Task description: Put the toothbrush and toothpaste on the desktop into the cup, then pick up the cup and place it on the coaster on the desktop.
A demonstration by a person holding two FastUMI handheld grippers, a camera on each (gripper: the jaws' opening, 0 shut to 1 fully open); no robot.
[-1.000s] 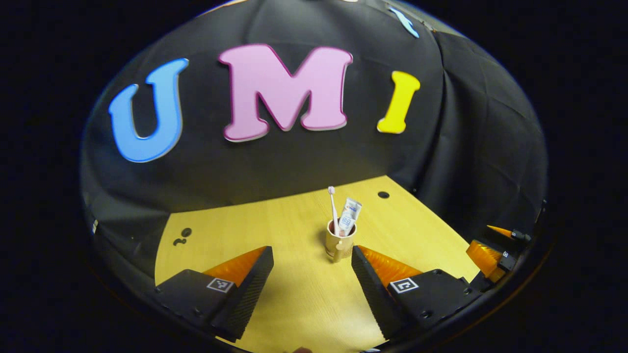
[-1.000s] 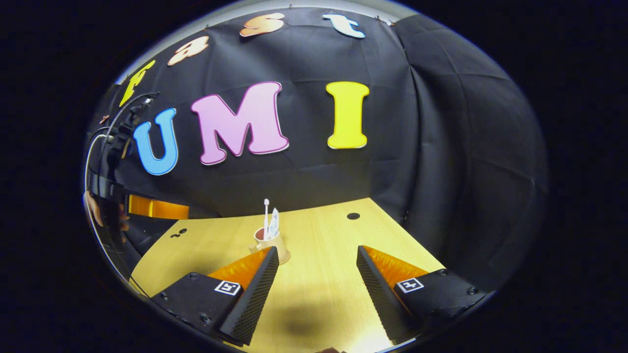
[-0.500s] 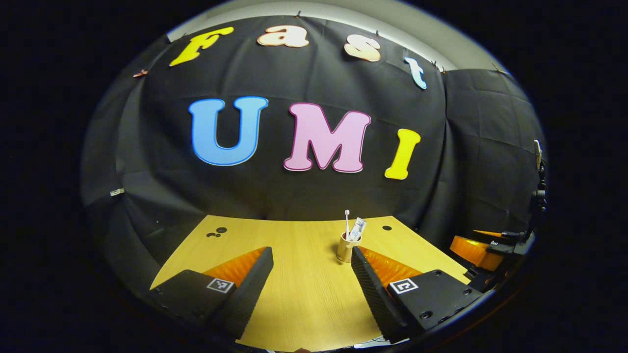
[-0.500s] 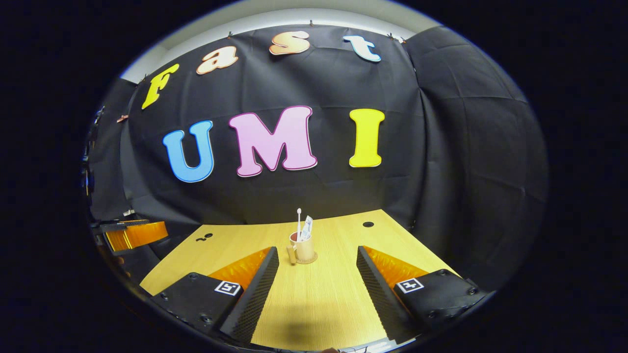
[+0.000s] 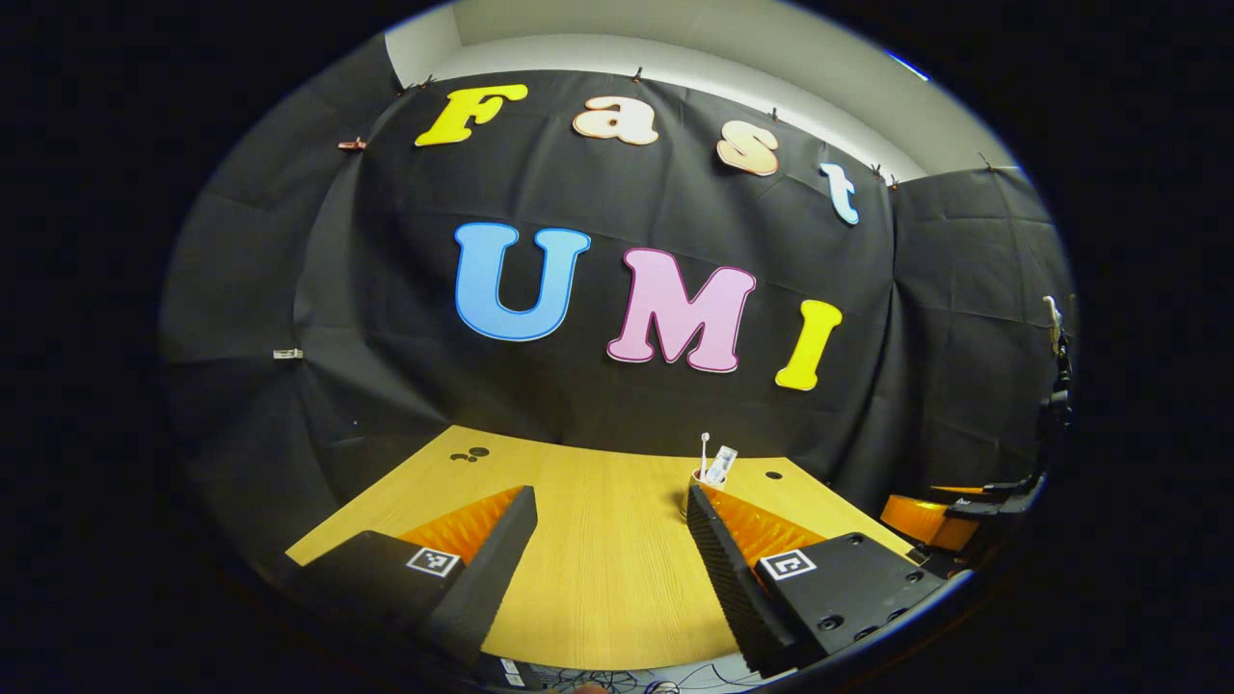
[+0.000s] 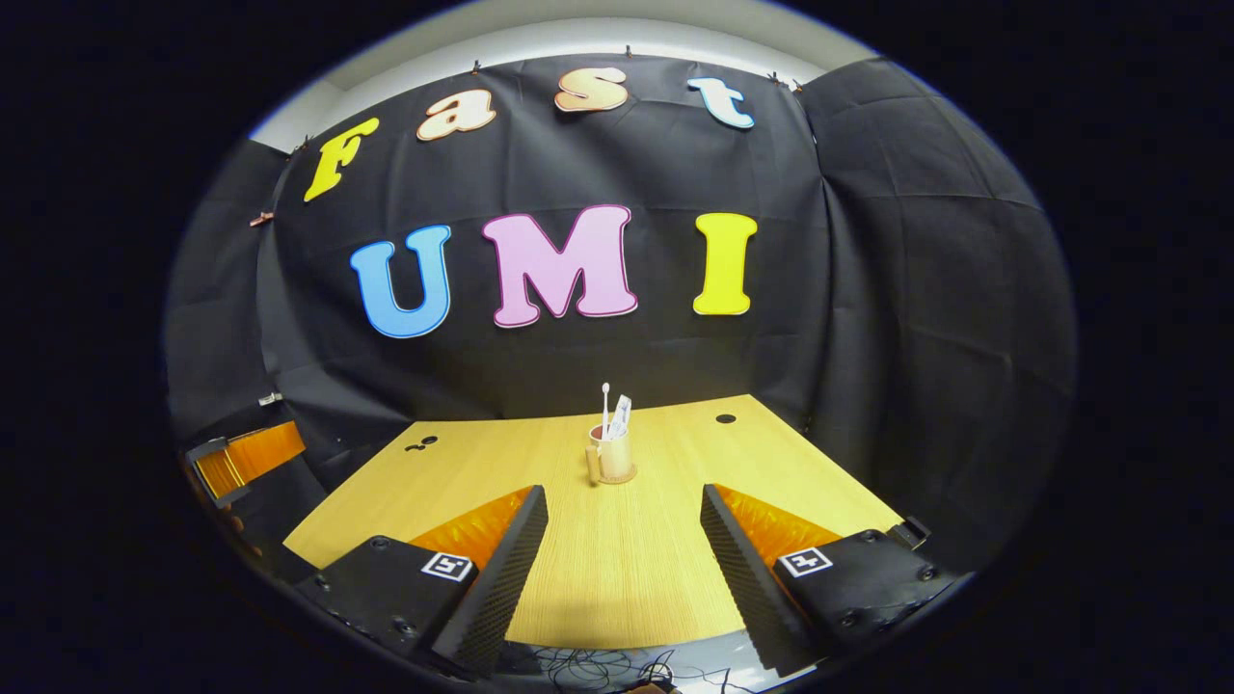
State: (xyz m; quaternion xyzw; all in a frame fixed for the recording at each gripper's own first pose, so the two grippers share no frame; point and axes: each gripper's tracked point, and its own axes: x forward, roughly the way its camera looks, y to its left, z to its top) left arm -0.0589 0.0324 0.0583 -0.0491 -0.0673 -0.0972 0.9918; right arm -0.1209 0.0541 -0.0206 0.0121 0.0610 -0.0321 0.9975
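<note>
Backing both grippers away from the cup (image 6: 613,453), now farther off, standing on its coaster (image 6: 617,476) with toothbrush (image 6: 605,409) and toothpaste (image 6: 619,416) inside. Holding left gripper (image 5: 607,540) and right gripper (image 6: 622,554) spread apart, empty. Looking finished.

Cup (image 6: 613,453), tan with a side handle, upright on the round coaster (image 6: 619,476) toward the desktop's (image 6: 578,559) far edge; white toothbrush (image 6: 605,405) and toothpaste (image 6: 620,416) tube stand inside the cup, leaning slightly.
</note>
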